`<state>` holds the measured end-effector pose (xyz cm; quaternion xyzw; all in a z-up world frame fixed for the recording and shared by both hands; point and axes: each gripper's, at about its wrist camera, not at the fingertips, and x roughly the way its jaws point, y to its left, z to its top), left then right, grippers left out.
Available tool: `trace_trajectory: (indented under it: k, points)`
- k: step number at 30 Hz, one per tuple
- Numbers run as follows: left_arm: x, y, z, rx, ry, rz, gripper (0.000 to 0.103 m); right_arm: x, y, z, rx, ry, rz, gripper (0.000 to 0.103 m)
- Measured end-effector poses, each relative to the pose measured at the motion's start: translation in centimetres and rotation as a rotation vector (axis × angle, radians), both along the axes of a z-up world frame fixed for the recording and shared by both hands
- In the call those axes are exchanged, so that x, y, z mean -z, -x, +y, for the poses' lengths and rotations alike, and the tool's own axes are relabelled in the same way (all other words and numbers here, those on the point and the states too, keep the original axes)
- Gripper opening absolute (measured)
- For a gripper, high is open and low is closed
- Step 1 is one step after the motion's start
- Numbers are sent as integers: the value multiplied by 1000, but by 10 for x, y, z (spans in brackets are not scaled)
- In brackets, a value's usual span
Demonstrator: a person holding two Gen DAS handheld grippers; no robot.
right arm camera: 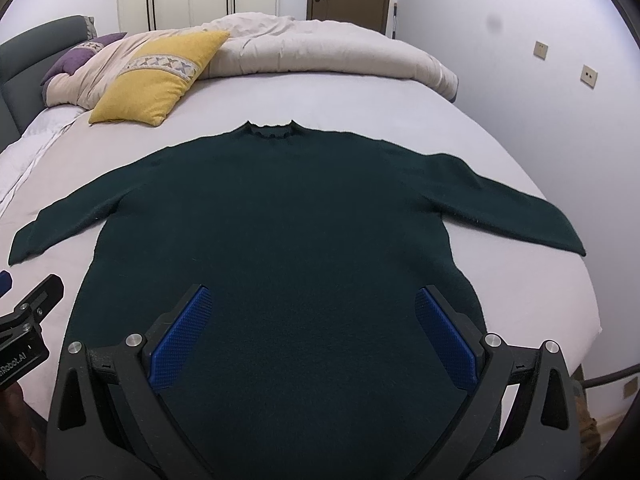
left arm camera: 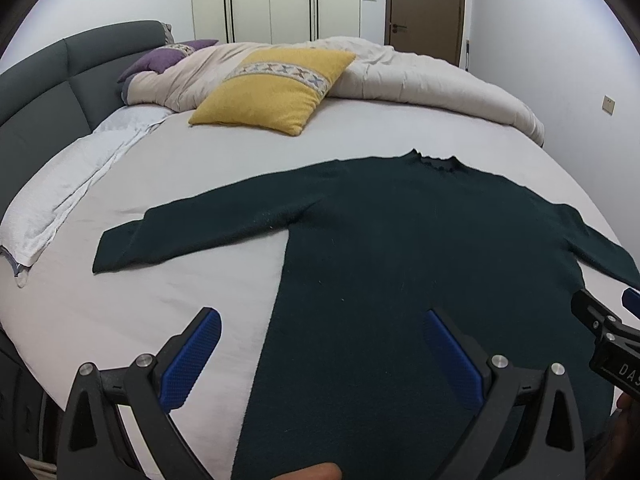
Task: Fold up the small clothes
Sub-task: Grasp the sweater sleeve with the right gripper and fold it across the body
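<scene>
One bed [right arm camera: 500, 280] with a pale sheet carries everything in view, a rumpled beige duvet [right arm camera: 320, 48] bunched along its far side. Dark green sweater [right arm camera: 288, 208] lies flat near the bed's front edge, sleeves spread outward, neck pointing away. Yellow cushion [right arm camera: 156, 80] rests beyond it, apart. Left hand-held gripper [left arm camera: 320, 360] hovers over the sweater's left hem edge — fingers spread wide, holding nothing. Right hand-held gripper [right arm camera: 312, 336] likewise gapes wide and empty above the lower body panel.

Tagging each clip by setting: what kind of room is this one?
A bedroom, most likely: a bed with a rumpled duvet and yellow pillow, and wardrobe doors behind.
</scene>
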<state>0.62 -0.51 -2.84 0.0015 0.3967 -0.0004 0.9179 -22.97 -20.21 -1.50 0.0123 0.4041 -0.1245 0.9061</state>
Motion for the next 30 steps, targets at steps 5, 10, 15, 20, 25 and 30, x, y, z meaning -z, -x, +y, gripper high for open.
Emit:
trace_trajectory:
  k: [5,10,15,20,25,30]
  points:
    - [9,-12,-5,34,59,57,103,11,-13,-20,20,-29,19,103]
    - [20,-25,-20,76,93,102,103,19,-24,-76,76,-96,16,103]
    - [31,-46,-28,133,231,193,103,22,-24,-202,217,-241,-53,103]
    - [33,-64,-41,148,372,162,103,46,8,-382,515,-524,-164,85]
    - [42,-86,-73,178,282,213,103,79,25,-497,685,-684,-224,61]
    - [46,-99,-80,173,298,208,103,91,5,-547,708,-754,-276,55]
